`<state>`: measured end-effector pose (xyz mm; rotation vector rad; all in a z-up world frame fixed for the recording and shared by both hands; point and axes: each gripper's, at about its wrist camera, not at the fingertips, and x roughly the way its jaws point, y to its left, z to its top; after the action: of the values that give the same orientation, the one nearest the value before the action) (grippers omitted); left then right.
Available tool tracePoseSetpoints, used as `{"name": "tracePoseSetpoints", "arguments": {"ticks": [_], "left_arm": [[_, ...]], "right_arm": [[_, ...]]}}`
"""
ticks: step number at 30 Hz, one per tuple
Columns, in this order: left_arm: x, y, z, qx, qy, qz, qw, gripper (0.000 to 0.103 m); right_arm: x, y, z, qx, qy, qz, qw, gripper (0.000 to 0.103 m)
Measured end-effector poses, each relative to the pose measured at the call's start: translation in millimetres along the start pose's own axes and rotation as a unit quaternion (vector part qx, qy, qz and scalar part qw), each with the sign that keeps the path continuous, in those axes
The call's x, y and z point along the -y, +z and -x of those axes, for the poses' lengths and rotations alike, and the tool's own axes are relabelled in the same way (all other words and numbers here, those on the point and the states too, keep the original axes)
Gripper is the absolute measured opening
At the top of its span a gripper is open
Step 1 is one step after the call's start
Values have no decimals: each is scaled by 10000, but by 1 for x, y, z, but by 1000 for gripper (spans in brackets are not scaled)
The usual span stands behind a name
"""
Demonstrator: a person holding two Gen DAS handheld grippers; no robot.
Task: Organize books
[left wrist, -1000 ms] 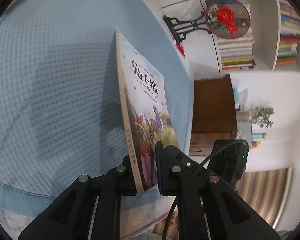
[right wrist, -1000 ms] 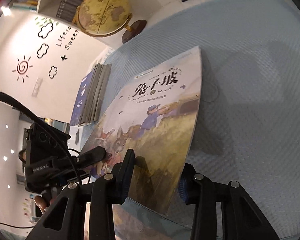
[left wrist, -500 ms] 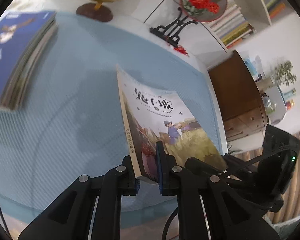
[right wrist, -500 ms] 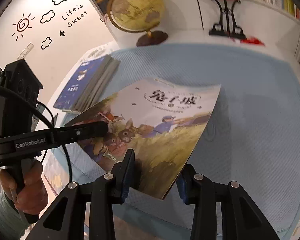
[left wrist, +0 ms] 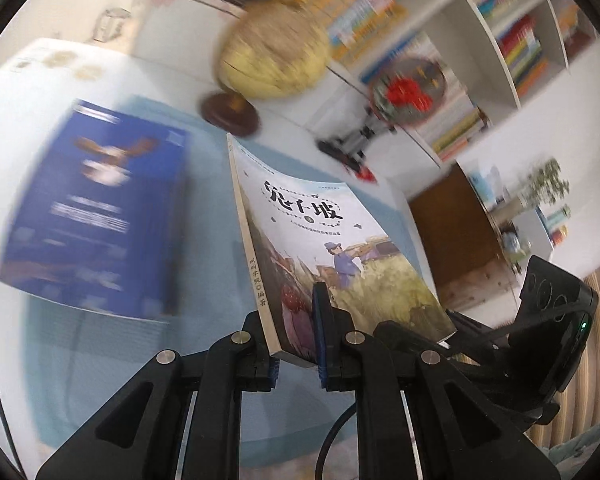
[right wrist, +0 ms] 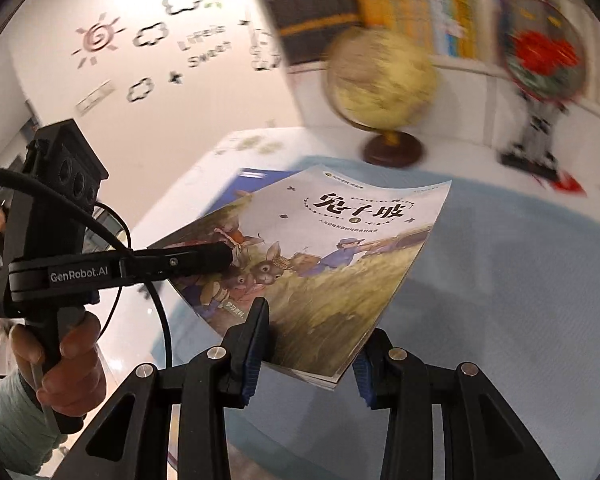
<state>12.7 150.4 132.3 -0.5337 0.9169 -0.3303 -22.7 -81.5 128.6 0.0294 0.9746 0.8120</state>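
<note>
the left gripper (left wrist: 296, 344) is clenched on the near spine corner of the illustrated book (left wrist: 331, 248), one blue-padded finger against the back cover and the other pressed on the front cover, so the book stands on edge in the left wrist view, raised above the light blue tablecloth (left wrist: 204, 384). in the right wrist view the same illustrated book (right wrist: 331, 256) lies tilted, its cover with the rabbits and black title facing up, and the right gripper (right wrist: 309, 344) reaches to its near edge. the left finger sits on top of the cover while the right finger is beside the near right corner, and i cannot tell whether the fingers actually pinch the pages. the left gripper (right wrist: 188, 258) shows here as a black bar coming in from the left onto the cover, held by the person's left hand (right wrist: 66, 364). to the left of the book a blue stack of books (left wrist: 96, 216) rests on the cloth, blurred. at the far side of the table stand a yellow globe (right wrist: 381, 84) on a dark round base and a round red-flower ornament (right wrist: 543, 60) on a black stand, in front of white bookshelves (left wrist: 511, 32) full of coloured spines.
</note>
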Motion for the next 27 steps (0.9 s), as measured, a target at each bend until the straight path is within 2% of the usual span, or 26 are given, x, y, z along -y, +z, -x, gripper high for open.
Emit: {"name": "tracePoseSetpoints", "arguments": {"ticks": [5, 10, 16, 19, 23, 27], "left_arm": [[-61, 12, 29, 128, 397, 258, 9988, 11], [-102, 19, 34, 71, 534, 412, 9977, 11], [-137, 30, 27, -53, 485, 550, 9973, 11], [-149, 34, 20, -176, 528, 586, 9967, 15], [-163, 33, 16, -304, 599, 738, 9950, 21], [-178, 27, 21, -260, 538, 1073, 9924, 21]], "right_arm": [[-52, 19, -58, -117, 260, 270, 9992, 38], [-79, 27, -102, -307, 281, 177, 9990, 38], [-86, 35, -134, -532, 161, -109, 9984, 38], [-83, 36, -150, -654, 99, -357, 9972, 38], [-83, 32, -158, -755, 48, -556, 9956, 38], [-83, 30, -161, -814, -44, -637, 9946, 38]]}}
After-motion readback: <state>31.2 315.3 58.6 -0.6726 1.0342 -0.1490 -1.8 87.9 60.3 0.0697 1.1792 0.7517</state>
